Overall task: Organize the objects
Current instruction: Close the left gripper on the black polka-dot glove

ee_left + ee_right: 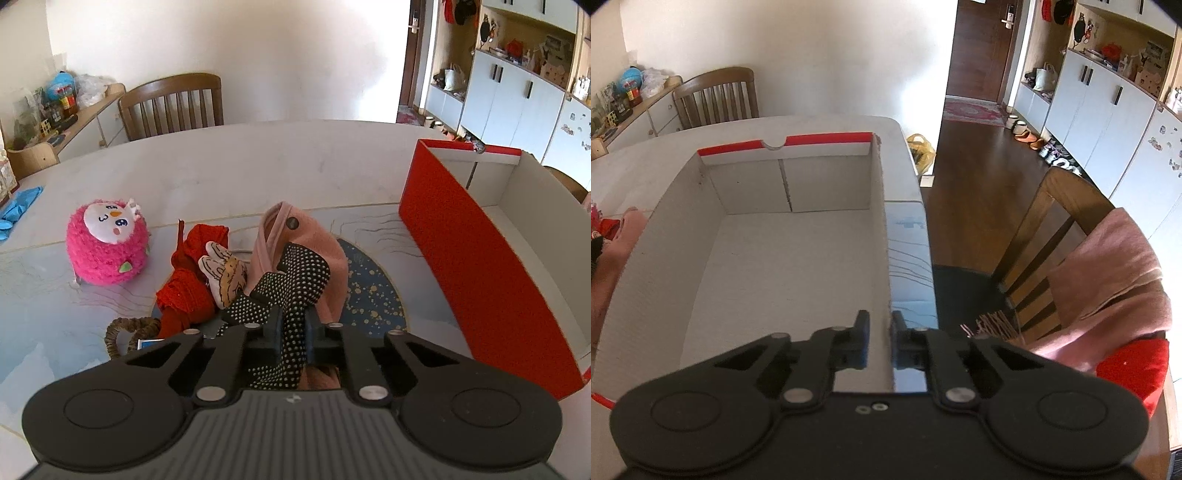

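My left gripper [293, 325] is shut on a black cloth with white dots [295, 273], which lies across a pink garment [317, 243] in a pile on the table. A red cloth [192, 291] and a small cream bunny toy [225, 273] lie just left of it. Further left sits a pink plush bird [107, 243]. An open box, red outside and white inside [480, 266], stands to the right of the pile. My right gripper [880, 332] is shut on the box's right wall [882, 221], with one finger on each side of it. Nothing lies on the box floor that I can see.
A woven basket handle [125, 332] shows beside the left gripper. Blue gloves [18, 210] lie at the table's [221, 166] far left edge. A wooden chair [173, 103] stands behind the table. Another chair [1052, 221], draped with a pink blanket [1108, 273], stands to its right.
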